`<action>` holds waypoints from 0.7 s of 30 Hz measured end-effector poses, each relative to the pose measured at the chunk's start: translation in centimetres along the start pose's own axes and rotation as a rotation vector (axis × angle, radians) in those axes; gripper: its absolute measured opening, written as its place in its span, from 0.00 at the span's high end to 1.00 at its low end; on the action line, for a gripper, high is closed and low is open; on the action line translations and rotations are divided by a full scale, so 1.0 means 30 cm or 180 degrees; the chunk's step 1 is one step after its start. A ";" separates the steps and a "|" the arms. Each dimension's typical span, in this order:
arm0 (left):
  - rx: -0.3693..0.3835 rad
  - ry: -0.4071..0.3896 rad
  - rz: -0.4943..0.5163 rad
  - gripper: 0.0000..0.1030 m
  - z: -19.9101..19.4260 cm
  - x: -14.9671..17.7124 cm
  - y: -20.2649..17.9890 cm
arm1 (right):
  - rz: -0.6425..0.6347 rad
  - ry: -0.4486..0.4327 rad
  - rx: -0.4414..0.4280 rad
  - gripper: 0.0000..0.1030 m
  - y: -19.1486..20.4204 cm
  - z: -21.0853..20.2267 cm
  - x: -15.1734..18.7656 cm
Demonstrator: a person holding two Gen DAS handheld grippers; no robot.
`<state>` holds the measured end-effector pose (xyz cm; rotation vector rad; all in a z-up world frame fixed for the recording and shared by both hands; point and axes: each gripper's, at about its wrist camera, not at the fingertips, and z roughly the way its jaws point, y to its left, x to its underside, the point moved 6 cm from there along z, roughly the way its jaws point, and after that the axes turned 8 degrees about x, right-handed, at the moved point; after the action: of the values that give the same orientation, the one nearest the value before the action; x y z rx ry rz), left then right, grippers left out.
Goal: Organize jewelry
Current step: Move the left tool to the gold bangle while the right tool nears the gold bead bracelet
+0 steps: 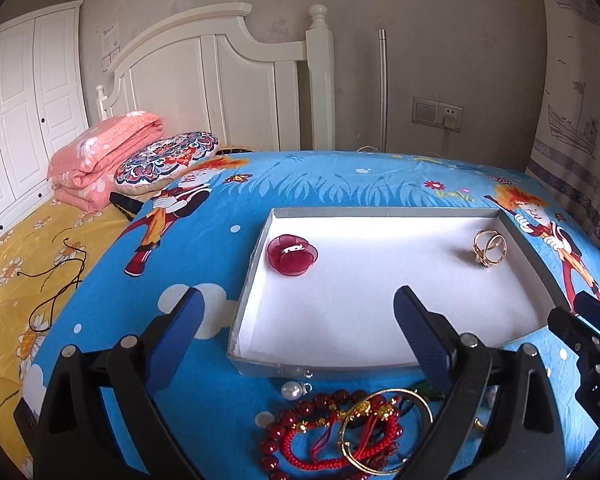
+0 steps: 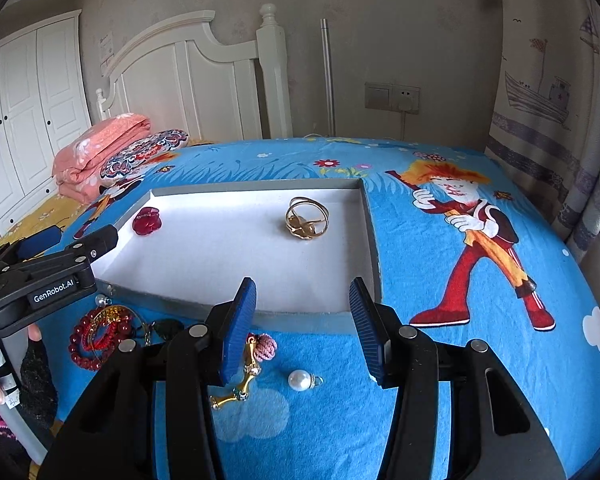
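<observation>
- On the blue cartoon sheet (image 1: 228,216) sits one shallow white tray (image 1: 380,211) holding two pieces: a red flower brooch (image 1: 292,255) near its left wall and a gold ring (image 1: 487,253) toward its right.
- Before the tray's near wall lie a heap of red bead bracelets (image 1: 340,432) with one gold bangle (image 1: 384,428), one pearl pendant (image 2: 300,381) and one gold clasp (image 2: 236,392).
- Left gripper (image 1: 296,332) hangs wide open, empty, angled down over the tray's near left corner.
- Right gripper (image 2: 302,328) stands part open, gripping nothing, above the pendant; the clasp lies under its left finger.
</observation>
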<state>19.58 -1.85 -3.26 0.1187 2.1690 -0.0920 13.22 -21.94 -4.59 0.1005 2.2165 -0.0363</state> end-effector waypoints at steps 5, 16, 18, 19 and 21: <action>-0.0015 -0.0016 0.0062 0.10 -0.049 0.079 -0.004 | 0.0001 0.0085 -0.0050 0.54 0.014 -0.011 0.066; 0.0054 -0.0137 0.0039 0.07 -0.131 0.235 -0.012 | -0.0049 0.0061 -0.0136 0.54 0.043 -0.049 0.145; 0.0013 -0.0168 0.0031 0.07 -0.142 0.260 -0.009 | -0.0066 0.0085 -0.0175 0.54 0.055 -0.049 0.164; -0.0002 -0.0174 0.0036 0.07 -0.146 0.271 -0.008 | -0.0077 0.0099 -0.0202 0.55 0.062 -0.049 0.172; -0.0026 -0.0167 0.0061 0.07 -0.152 0.291 -0.005 | -0.0102 0.0127 -0.0235 0.58 0.074 -0.048 0.183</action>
<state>10.94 -1.04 -7.88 0.1310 2.1154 -0.0744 8.96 -19.32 -8.06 0.0254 2.2564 0.0300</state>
